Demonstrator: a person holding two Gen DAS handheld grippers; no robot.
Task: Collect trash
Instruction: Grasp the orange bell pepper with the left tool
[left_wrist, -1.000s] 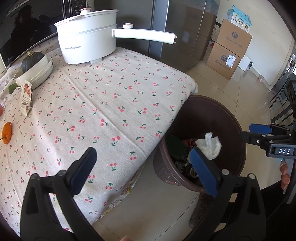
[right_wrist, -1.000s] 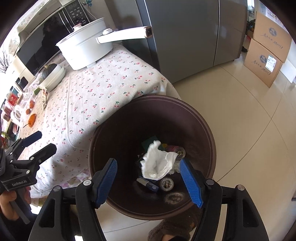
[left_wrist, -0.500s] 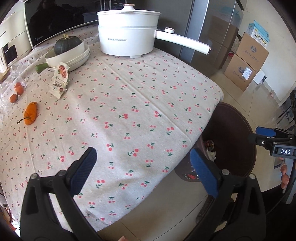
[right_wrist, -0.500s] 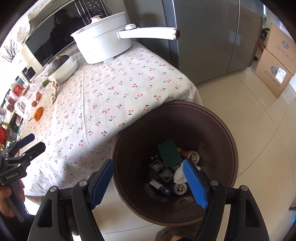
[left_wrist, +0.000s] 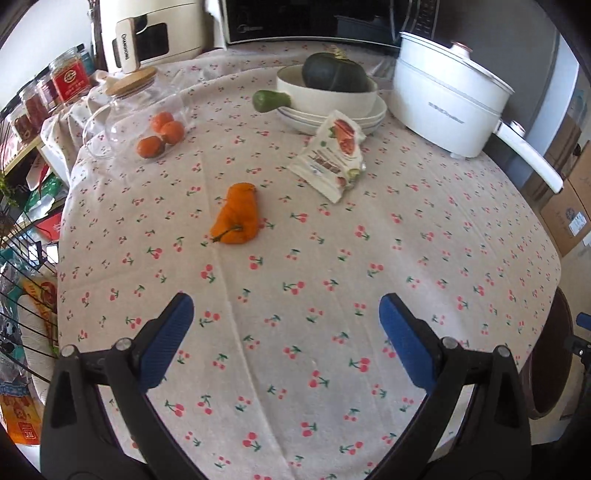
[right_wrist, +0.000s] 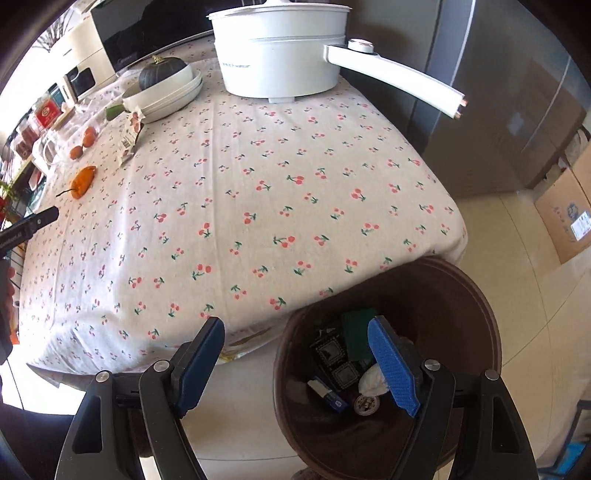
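Note:
A crumpled snack wrapper (left_wrist: 330, 157) lies on the cherry-print tablecloth (left_wrist: 332, 258) beside the bowls; it also shows in the right wrist view (right_wrist: 131, 138). An orange peel (left_wrist: 236, 216) lies left of it. My left gripper (left_wrist: 286, 336) is open and empty above the near part of the table. My right gripper (right_wrist: 299, 363) is open and empty above the rim of the brown trash bin (right_wrist: 461, 302). The bin holds a white tissue (right_wrist: 373, 380), a green sponge (right_wrist: 356, 332) and other rubbish.
A white electric pot (left_wrist: 447, 99) with a long handle stands at the back right. Stacked bowls (left_wrist: 328, 99) hold a dark squash. Three tangerines (left_wrist: 160, 134), a glass jar (left_wrist: 122, 110) and a microwave (left_wrist: 314, 18) are at the back. Cardboard boxes (right_wrist: 565, 218) stand on the floor.
My left gripper has swung left from the bin to over the table, bringing the peel and wrapper closer. My right gripper has drawn back from the bin; the dropped tissue lies in it.

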